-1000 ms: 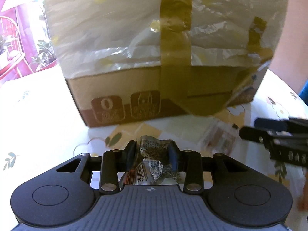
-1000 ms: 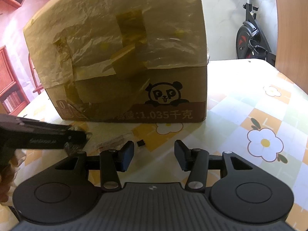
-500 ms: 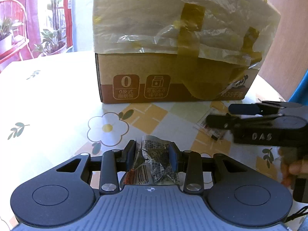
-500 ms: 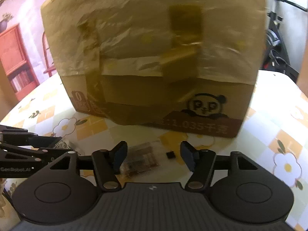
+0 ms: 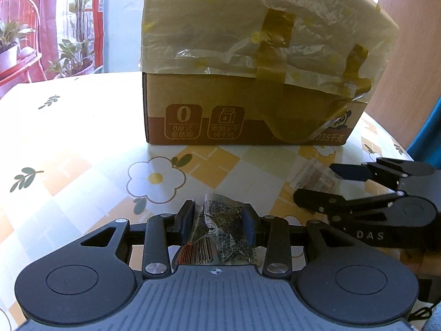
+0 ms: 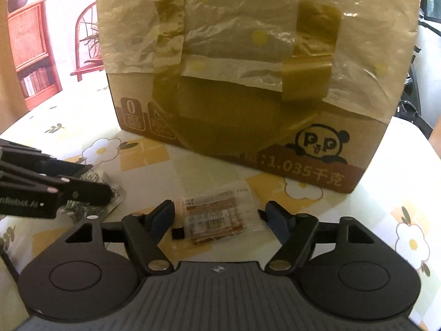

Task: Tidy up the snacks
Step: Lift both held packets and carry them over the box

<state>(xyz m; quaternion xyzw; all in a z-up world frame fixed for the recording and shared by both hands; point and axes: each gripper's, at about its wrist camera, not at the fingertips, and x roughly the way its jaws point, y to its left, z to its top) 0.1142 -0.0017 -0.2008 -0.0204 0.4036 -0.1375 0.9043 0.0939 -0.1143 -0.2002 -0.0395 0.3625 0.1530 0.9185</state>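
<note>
My left gripper [image 5: 217, 218] is shut on a crumpled silver snack packet [image 5: 220, 229] with a barcode, held just above the flowered tablecloth [image 5: 69, 165]. A clear packet with a brown snack [image 6: 215, 218] lies flat on the table between the fingers of my right gripper [image 6: 219, 209], which stands open around it, pads apart from it. In the left wrist view the right gripper [image 5: 319, 184] sits to the right, over that clear packet [image 5: 314, 176]. The left gripper [image 6: 93, 179] with its silver packet [image 6: 82, 209] shows at the left of the right wrist view.
A cardboard box [image 5: 220, 121] lined with a taped plastic bag [image 6: 248, 35] stands close ahead of both grippers. A red chair and potted plants [image 5: 16, 13] are beyond the table's far left edge; a red bookshelf [image 6: 30, 55] stands further off.
My right gripper has opened wider and slid left, so the clear packet now lies between its fingers. The left gripper swung left, still holding the silver packet.
</note>
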